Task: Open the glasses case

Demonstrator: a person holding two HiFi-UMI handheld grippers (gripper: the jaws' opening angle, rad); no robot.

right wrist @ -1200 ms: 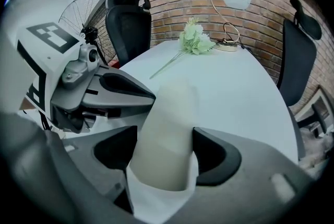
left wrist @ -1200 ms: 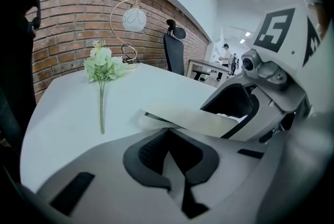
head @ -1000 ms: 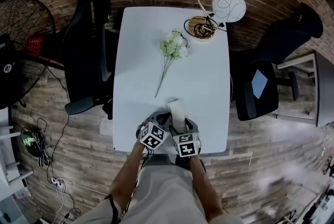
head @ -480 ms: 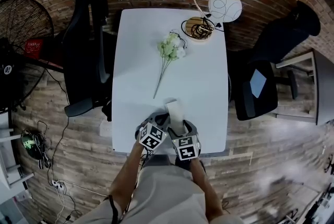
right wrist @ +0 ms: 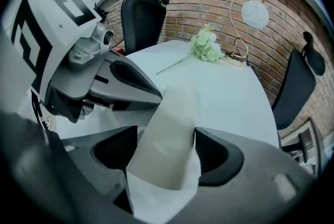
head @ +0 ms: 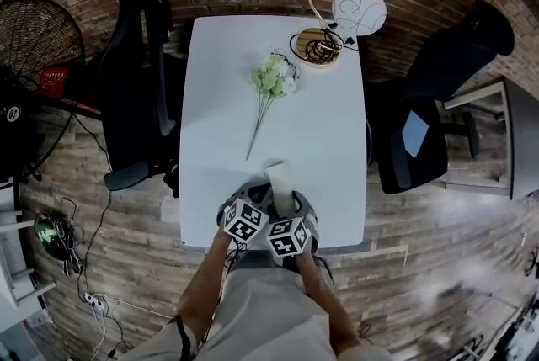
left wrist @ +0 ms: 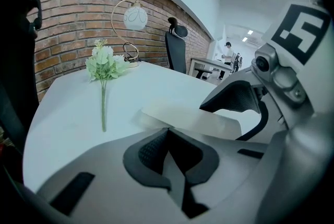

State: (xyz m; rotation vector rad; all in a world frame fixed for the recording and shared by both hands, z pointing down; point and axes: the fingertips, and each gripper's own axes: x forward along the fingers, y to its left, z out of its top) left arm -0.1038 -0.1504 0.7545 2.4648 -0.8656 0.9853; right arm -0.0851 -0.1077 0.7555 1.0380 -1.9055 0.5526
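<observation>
**Head view**
- Bench (head: 219, 98): white, rectangular.
- Glasses case (head: 280, 179): pale, oblong. It is by the middle of the near edge, with its long axis running toward the far edge.
- Left gripper (head: 257, 198): at the case's near left end, marker cube uppermost.
- Right gripper (head: 295, 206): on the case's near end, with its cube just beside the left one.
- Flower sprig (head: 271, 86): lies on the far half of the bench, blooms toward the far edge, well apart from the case.
- Lamp (head: 337, 23): globe shade and hooped arm, at the far right corner.
- Office chair (head: 135, 73): beside the left edge.
- Second chair (head: 429, 115): beside the right edge.
- Fan (head: 34, 39): on the floor, left of the left-hand chair.

**Left gripper view**
- Left gripper (left wrist: 168, 144): jaws together, with nothing seen between the pads.
- Glasses case (left wrist: 193, 119): lies just beyond the jaw tips. Whether they touch it cannot be told.
- Right gripper (left wrist: 237, 105): one dark jaw rests against the case's far side.
- Flower sprig (left wrist: 103, 69) and lamp (left wrist: 134, 18): toward the far edge.

**Right gripper view**
- Right gripper (right wrist: 167, 147): jaws clamped on the glasses case (right wrist: 172, 113), one pad at each long side.
- A whiter layer shows beneath the case's near end.
- Left gripper (right wrist: 154, 93): its jaw tip is just beside the case's left flank.
- Flower sprig (right wrist: 203, 48) and lamp (right wrist: 254, 11): beyond, near the far edge.
</observation>
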